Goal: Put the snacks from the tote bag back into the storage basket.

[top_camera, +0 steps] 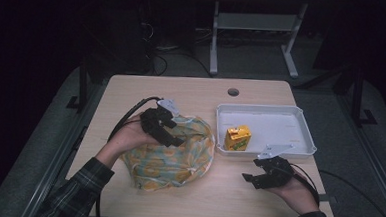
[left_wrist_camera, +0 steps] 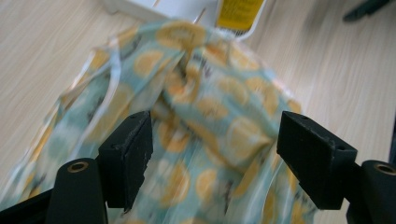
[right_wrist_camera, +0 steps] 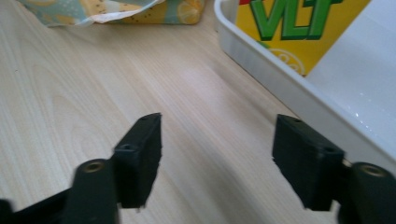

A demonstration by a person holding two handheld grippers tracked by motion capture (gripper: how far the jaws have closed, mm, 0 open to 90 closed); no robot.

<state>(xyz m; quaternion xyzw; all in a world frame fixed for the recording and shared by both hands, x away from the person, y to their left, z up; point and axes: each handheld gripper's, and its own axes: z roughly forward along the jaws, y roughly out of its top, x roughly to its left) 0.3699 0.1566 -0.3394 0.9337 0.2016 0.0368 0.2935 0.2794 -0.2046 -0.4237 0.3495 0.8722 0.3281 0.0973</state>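
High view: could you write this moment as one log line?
left gripper: open above lemon-print cloth bag | right gripper: open, empty | yellow juice carton: in white tray

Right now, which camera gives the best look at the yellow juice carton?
The high view: the whole juice carton stands in the white tray. The right gripper view shows its lettered lower face close up, cropped; the left gripper view catches a yellow piece.

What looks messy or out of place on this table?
The patterned cloth bag lies crumpled and slumped on the wooden table, edges folded unevenly, with the left gripper over it, jaws apart. The yellow juice carton sits neatly inside the white tray, near its front left corner. Nothing looks spilled or broken.
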